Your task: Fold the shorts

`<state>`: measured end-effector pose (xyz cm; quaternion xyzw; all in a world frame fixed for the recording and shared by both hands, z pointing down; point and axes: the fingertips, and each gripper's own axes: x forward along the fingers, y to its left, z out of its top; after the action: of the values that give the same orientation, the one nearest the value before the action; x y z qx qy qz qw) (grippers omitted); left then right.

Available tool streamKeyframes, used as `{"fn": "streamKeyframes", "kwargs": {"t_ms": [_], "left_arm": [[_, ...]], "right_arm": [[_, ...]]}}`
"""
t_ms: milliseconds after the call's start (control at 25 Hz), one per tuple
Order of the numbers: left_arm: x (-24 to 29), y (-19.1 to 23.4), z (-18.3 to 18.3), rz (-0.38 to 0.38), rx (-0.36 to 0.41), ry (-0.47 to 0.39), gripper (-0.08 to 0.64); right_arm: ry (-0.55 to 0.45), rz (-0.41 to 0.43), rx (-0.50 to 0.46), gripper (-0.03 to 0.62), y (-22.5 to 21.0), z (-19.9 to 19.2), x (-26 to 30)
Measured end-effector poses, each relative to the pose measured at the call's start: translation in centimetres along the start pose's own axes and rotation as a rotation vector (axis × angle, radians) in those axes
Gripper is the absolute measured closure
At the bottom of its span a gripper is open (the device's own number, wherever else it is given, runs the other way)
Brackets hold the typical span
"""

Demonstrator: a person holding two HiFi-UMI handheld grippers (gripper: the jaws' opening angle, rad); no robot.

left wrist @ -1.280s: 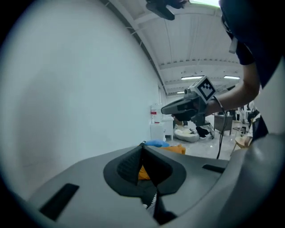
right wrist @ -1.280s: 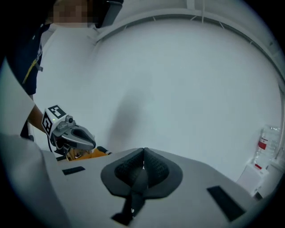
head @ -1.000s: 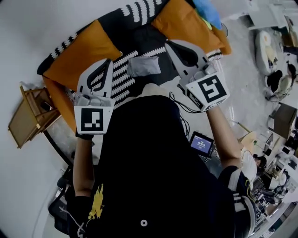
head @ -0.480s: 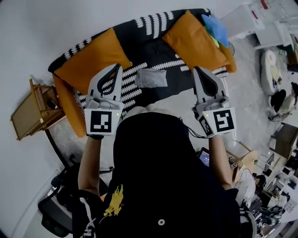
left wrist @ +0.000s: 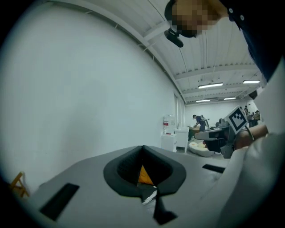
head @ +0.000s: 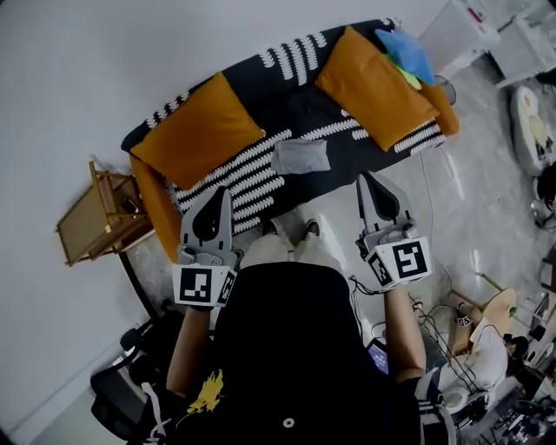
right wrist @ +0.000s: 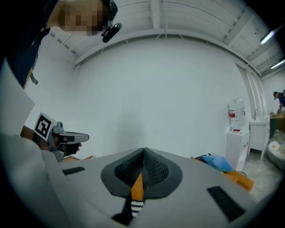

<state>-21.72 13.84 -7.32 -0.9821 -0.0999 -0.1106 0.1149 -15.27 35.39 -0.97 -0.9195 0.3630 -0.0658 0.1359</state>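
The grey shorts (head: 301, 156) lie as a small folded bundle on the seat of the black-and-white striped sofa (head: 252, 169), between two orange cushions. My left gripper (head: 224, 191) and right gripper (head: 363, 177) are held in front of my body, short of the sofa's front edge and apart from the shorts. Both are shut with nothing between the jaws. In the left gripper view the jaws (left wrist: 143, 148) meet, with the right gripper (left wrist: 225, 133) off to the side. In the right gripper view the closed jaws (right wrist: 144, 150) point level at the white wall.
Orange cushions (head: 198, 130) (head: 375, 83) flank the shorts; a blue cloth (head: 407, 52) lies on the right one. A wooden stand (head: 95, 217) sits left of the sofa. White cabinets (head: 465, 26) and floor clutter (head: 486, 339) are to the right. My shoes (head: 291, 230) stand by the sofa's front.
I have stepped back from the sofa. Both grippers have drawn away from the seat toward my body, still shut. The shorts stay where they lay.
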Motion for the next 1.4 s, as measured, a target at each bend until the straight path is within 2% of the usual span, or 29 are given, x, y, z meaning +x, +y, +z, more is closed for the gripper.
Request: {"fn": "streamKeyframes", "kwargs": {"t_ms": [120, 200, 320, 480, 640, 840, 920, 1000, 1240, 1400], "left_arm": [[-1.8, -1.2, -1.9, -0.043, -0.059, 0.013, 0.546], [-3.0, -1.9, -2.5, -0.093, -0.040, 0.023, 0.546], [-5.5, -2.4, -2.2, -0.200, 0.018, -0.012, 0.546], [-10.6, -0.2, -2.6, -0.267, -0.002, -0.058, 0.546], [-15.1, 3.3, -4.4, -0.301, -0.037, -0.047, 0.546], [-16.7, 4.2, -4.5, -0.323, 0.003, -0.055, 0.546], [-17.0, 4.4, -3.4, -0.330, 0.024, -0.085, 0.546], [-17.1, 4.1, -2.2, -0.335, 0.043, -0.122, 0.546], [-18.6, 0.6, -0.7, -0.370, 0.076, -0.178, 0.546], [-19.8, 0.8, -0.7, -0.371, 0.103, -0.191, 0.546]], "right_arm": [[-0.033, -0.036, 0.055, 0.578, 2.7, 0.4, -2.7], [-0.060, -0.069, 0.040, 0.577, 5.5, 1.0, -4.3], [-0.099, -0.136, 0.010, 0.577, 10.4, 0.6, -6.2], [-0.058, -0.130, 0.019, 0.577, 18.6, -2.0, -6.5], [-0.084, -0.158, -0.072, 0.577, 25.0, -1.5, -7.0], [-0.103, -0.210, -0.165, 0.577, 27.5, -1.0, -7.2], [-0.099, -0.223, -0.191, 0.577, 28.5, -0.3, -7.0], [-0.139, -0.236, -0.208, 0.578, 29.4, 1.0, -7.2], [-0.179, -0.265, -0.180, 0.577, 29.8, 1.8, -10.2], [-0.194, -0.290, -0.167, 0.578, 30.1, 1.8, -11.1]]}}
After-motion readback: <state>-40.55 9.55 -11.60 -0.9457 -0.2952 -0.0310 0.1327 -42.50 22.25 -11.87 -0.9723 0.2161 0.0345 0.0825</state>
